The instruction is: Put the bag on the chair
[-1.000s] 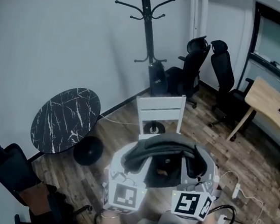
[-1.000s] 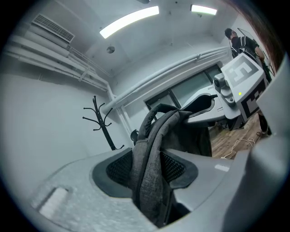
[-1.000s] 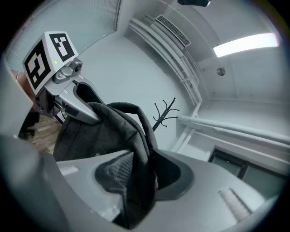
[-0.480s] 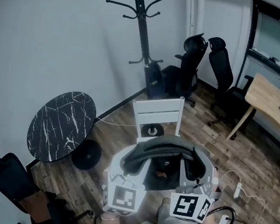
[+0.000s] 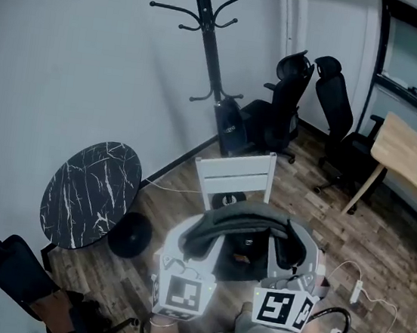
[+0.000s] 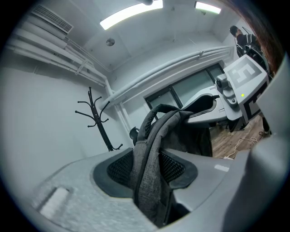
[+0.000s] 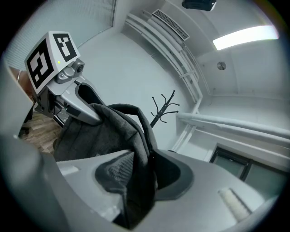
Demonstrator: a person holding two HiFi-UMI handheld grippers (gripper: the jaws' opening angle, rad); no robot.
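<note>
A grey backpack (image 5: pixel 241 238) hangs between my two grippers, low in the head view. The left gripper (image 5: pixel 190 237) is shut on one grey shoulder strap (image 6: pixel 149 176), and its jaws are closing a little more on it. The right gripper (image 5: pixel 294 249) is shut on the other strap (image 7: pixel 136 181). In both gripper views the strap runs through the dark pads and the bag body hangs beyond. A white slatted chair (image 5: pixel 234 174) stands just past the bag with its back toward me; its seat is mostly hidden behind the bag.
A round black marble table (image 5: pixel 91 192) stands to the left, with a black coat stand (image 5: pixel 210 40) against the wall behind. Black office chairs (image 5: pixel 286 96) are at the back and a wooden desk (image 5: pixel 415 159) at the right. Cables (image 5: pixel 352 291) lie on the wood floor.
The head view has shifted slightly, so the coat stand sits a bit further left. Both grippers keep their hold on the straps and the bag hangs as before.
</note>
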